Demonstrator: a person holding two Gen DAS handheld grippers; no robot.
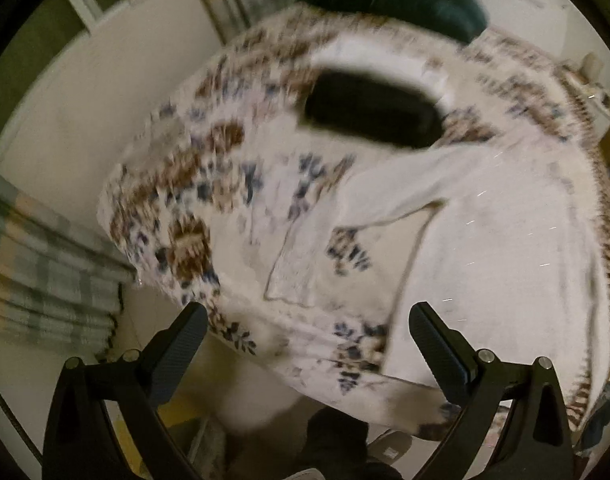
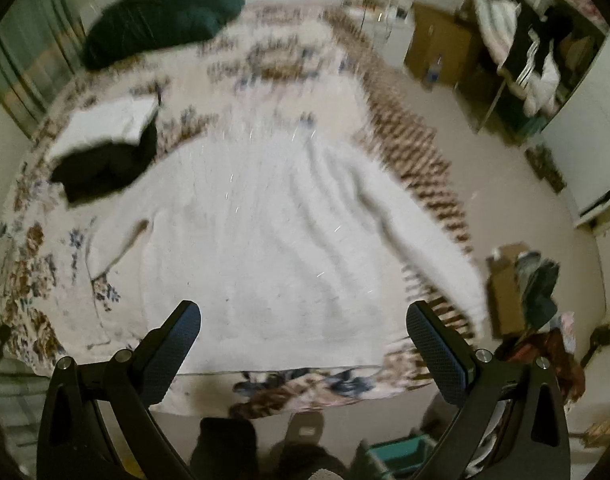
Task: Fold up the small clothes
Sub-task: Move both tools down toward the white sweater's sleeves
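A white garment [image 2: 265, 240] lies spread on a floral bedspread [image 2: 29, 264]; it also shows in the left wrist view [image 1: 485, 248]. A folded black garment [image 2: 105, 168] and a folded white one [image 2: 109, 120] lie at the bed's far left; the black one shows in the left wrist view [image 1: 369, 108]. My left gripper [image 1: 307, 320] is open and empty above the bed's near edge. My right gripper [image 2: 303, 322] is open and empty above the near end of the white garment. Both views are blurred by motion.
A dark green pillow [image 2: 161, 12] lies at the head of the bed. Shelves with clothes [image 2: 533, 56] and a cardboard box [image 2: 505, 292] stand on the floor to the right. A plaid curtain [image 1: 37, 272] hangs at the left.
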